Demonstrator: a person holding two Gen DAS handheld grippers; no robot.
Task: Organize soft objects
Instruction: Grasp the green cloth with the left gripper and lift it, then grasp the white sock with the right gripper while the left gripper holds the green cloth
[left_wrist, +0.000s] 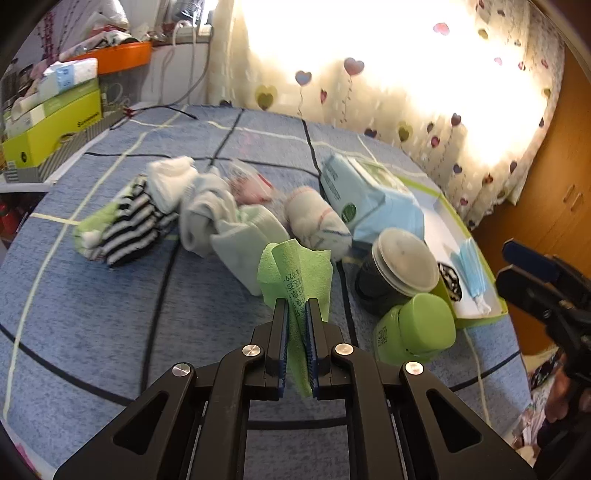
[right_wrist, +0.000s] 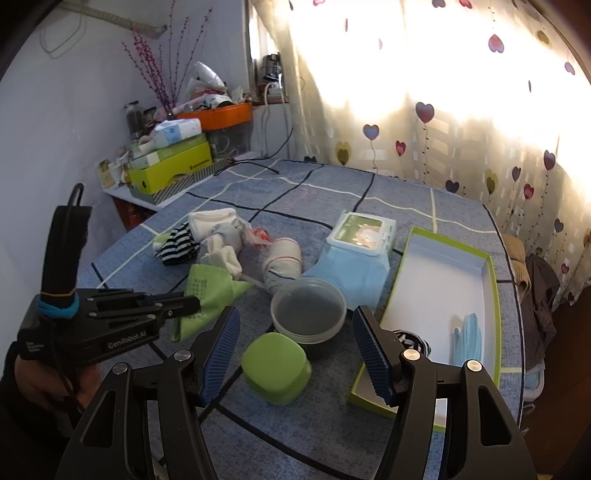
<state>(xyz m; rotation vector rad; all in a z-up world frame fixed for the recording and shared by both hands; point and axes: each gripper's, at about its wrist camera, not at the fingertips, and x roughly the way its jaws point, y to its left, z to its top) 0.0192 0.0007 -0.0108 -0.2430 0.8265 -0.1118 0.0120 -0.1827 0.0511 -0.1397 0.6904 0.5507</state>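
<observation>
My left gripper (left_wrist: 297, 306) is shut on a green cloth (left_wrist: 295, 269) with printed text, held a little above the blue checked cover; it hangs from the left gripper (right_wrist: 194, 304) and shows as a green cloth (right_wrist: 210, 291) in the right wrist view. Behind it lies a heap of socks: a striped sock (left_wrist: 129, 225), grey socks (left_wrist: 207, 214) and a rolled white sock (left_wrist: 317, 218). My right gripper (right_wrist: 295, 347) stands open above a green jar (right_wrist: 275, 367) and a lidded tub (right_wrist: 308, 310), with nothing between its fingers.
A blue wipes pack (right_wrist: 356, 254) lies behind the tub. A green-rimmed box lid (right_wrist: 495, 295) at the right holds a blue face mask (right_wrist: 467, 343). Stacked boxes (right_wrist: 173, 162) stand on a shelf at the far left. A heart-print curtain (right_wrist: 424, 110) hangs behind the bed.
</observation>
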